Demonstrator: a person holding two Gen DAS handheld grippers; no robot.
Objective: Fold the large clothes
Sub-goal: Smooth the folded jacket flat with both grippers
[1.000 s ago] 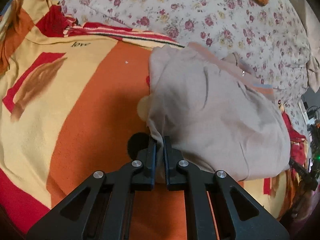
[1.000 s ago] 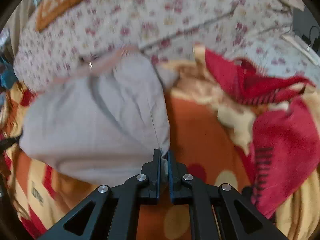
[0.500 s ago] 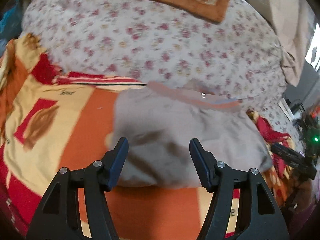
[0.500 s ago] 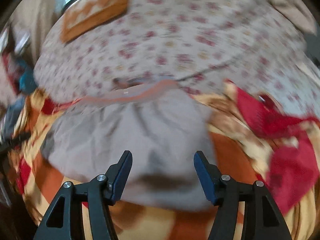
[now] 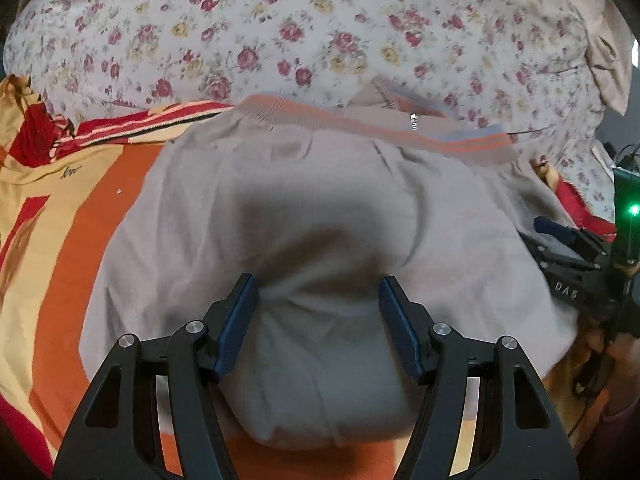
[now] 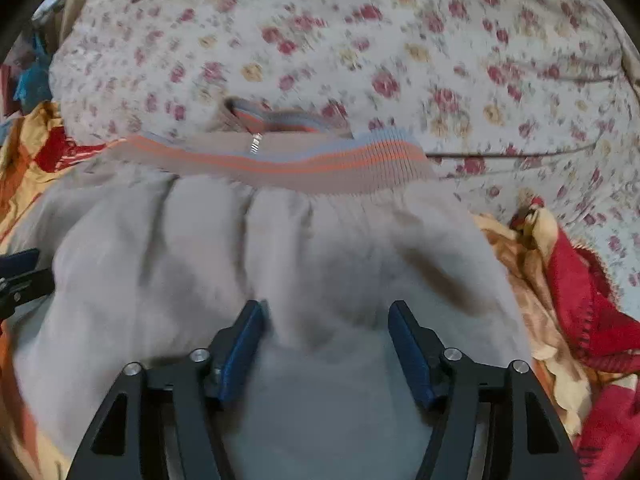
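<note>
Floral bedding [image 5: 304,20] and an orange blanket [image 5: 92,216] carry the folded grey jacket [image 5: 320,208]; both grippers, left [image 5: 318,308] and right [image 6: 326,330], hover fingers spread, the right's just widening. Soft, light cloth; its ribbed hem [image 6: 288,160] likely grips best.

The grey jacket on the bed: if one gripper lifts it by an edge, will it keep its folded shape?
Probably not. The grey jacket looks soft and wrinkled, so it would likely droop and unfold. Its ribbed hem seems slightly firmer. It probably will not slide on the fuzzy blanket.
</note>
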